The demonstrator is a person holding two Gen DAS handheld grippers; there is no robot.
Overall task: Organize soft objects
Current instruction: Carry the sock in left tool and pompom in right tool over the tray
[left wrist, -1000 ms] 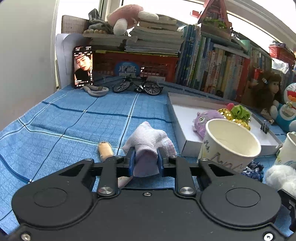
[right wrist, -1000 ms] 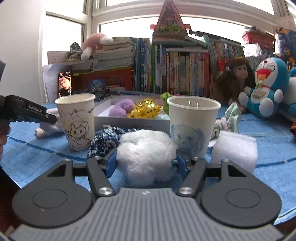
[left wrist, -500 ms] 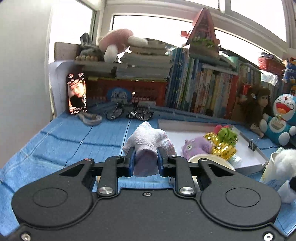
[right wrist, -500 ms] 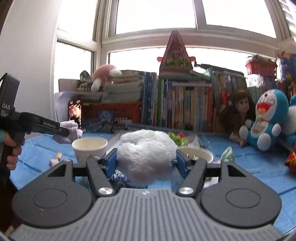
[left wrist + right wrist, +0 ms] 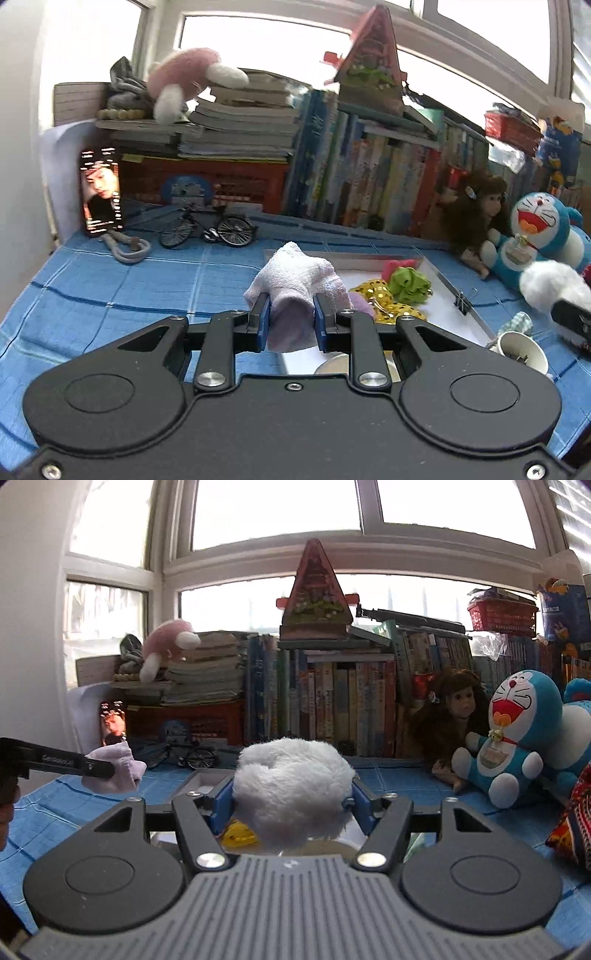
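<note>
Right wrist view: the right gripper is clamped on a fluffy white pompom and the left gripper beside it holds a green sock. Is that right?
Not quite. The sock in the left gripper is pale lilac, not green, as both wrist views show. The rest holds: the right gripper is clamped on the fluffy white pompom.

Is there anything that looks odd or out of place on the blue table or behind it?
Mostly no. The pink plush lies tipped over the edge of the stacked books, partly overhanging. The little house on the upright books looks level. Nothing looks spilled or damaged.
</note>
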